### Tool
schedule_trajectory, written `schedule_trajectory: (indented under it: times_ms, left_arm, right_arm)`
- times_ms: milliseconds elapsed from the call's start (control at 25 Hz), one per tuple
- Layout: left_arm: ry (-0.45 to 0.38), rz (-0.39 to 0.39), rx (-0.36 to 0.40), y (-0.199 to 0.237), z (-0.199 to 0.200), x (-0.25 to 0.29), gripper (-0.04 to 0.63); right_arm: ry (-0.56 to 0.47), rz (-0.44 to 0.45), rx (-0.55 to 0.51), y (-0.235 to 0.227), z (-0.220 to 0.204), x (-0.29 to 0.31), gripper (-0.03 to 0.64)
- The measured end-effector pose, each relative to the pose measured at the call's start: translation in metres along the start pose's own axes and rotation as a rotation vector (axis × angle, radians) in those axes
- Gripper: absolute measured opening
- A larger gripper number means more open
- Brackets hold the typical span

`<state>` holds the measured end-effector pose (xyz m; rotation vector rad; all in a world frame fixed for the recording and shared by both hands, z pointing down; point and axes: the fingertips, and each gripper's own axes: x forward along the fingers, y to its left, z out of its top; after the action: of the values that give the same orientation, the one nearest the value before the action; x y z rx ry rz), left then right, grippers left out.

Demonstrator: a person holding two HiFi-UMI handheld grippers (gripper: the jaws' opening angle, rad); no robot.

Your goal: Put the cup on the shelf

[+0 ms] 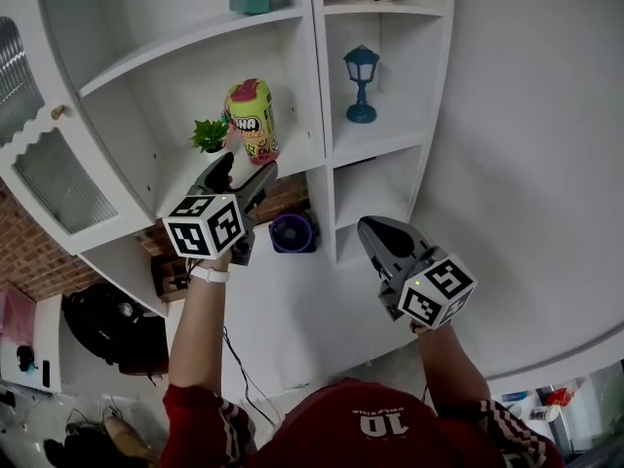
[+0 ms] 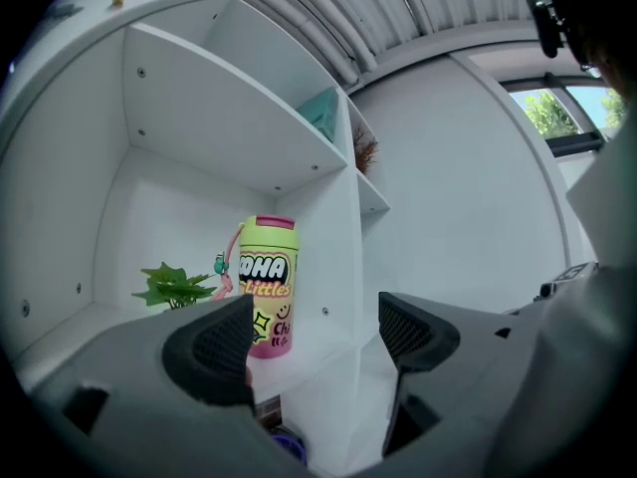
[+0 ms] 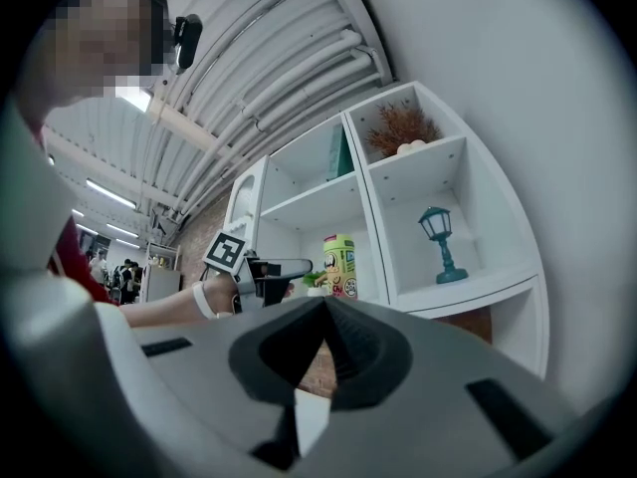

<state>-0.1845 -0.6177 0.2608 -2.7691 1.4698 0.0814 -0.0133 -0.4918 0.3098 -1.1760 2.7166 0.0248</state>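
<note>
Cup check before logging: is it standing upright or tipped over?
Upright: the cup stands on its base on the shelf, lid on top.

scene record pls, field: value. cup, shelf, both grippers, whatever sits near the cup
cup: upright on the shelf, in neither gripper
beside cup: small green plant, same compartment
next compartment: blue lamp
left gripper: raised in front of the cup, jaws apart, nothing between them
right gripper: held lower, away from the shelf, jaws together, empty
task state: cup looks placed
</note>
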Motion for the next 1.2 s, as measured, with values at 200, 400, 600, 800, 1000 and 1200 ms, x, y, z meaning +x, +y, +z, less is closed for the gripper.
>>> schedule_trajectory:
  times_ms: [200,400,600,800,1000,1200]
  left_arm:
    - [-0.004,0.043,-0.006,-0.017,-0.006,-0.028,0.387]
    - [-0.023,0.087,0.014,-0.050,-0.011,-0.069,0.387]
    - [-0.051,0.144,0.063,-0.094,-0.015,-0.117,0.387]
    - [-0.044,0.183,0.039,-0.139,-0.037,-0.161,0.387]
    - [-0.029,0.199,0.018,-0.195,-0.060,-0.206,0.387]
    - [-0.026,0.239,0.014,-0.252,-0.080,-0.247,0.387]
  right_arm:
    - [0.017,0.033,0.005,0.013,0.000,-0.019,0.005]
    - [0.010,0.057,0.014,0.021,0.007,-0.047,0.005]
    - [-0.016,0.077,0.007,0.030,0.020,-0.086,0.005]
    - [-0.014,0.112,0.019,0.043,0.016,-0.130,0.005]
    - [-0.014,0.148,0.070,0.063,0.012,-0.184,0.005]
    - [-0.012,0.153,0.102,0.073,0.003,-0.235,0.005]
